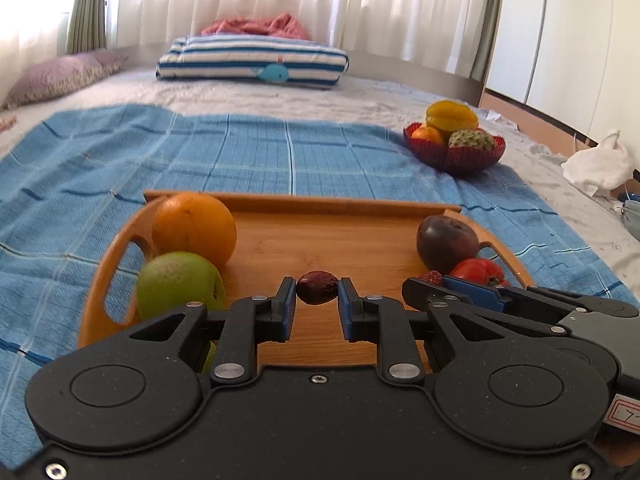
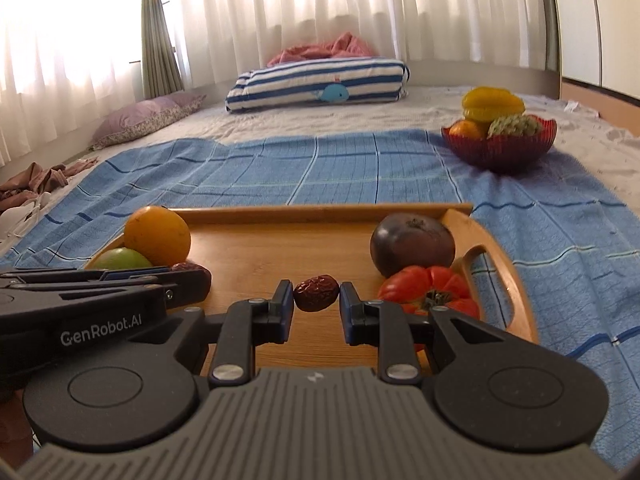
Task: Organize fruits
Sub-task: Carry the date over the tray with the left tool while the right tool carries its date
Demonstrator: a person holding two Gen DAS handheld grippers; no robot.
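Observation:
My left gripper (image 1: 317, 294) is shut on a dark red date (image 1: 316, 286), just above the wooden tray (image 1: 340, 201). My right gripper (image 2: 316, 295) is shut on a second wrinkled date (image 2: 316, 287) over the same tray (image 2: 320, 211). The two grippers are side by side: the right one (image 1: 434, 282) shows at the right in the left wrist view, and the left one (image 2: 196, 274) shows at the left in the right wrist view. On the tray lie an orange (image 1: 195, 229), a green apple (image 1: 178, 284), a dark purple fruit (image 1: 447, 243) and a red tomato (image 1: 478, 271).
A red bowl (image 1: 454, 156) with a yellow starfruit, an orange and a green scaly fruit stands at the far right on the blue checked cloth (image 1: 200, 152). Behind it lie a striped folded blanket (image 1: 252, 58) and a purple pillow (image 1: 60, 76). White cloth (image 1: 600, 166) lies at the bed's right edge.

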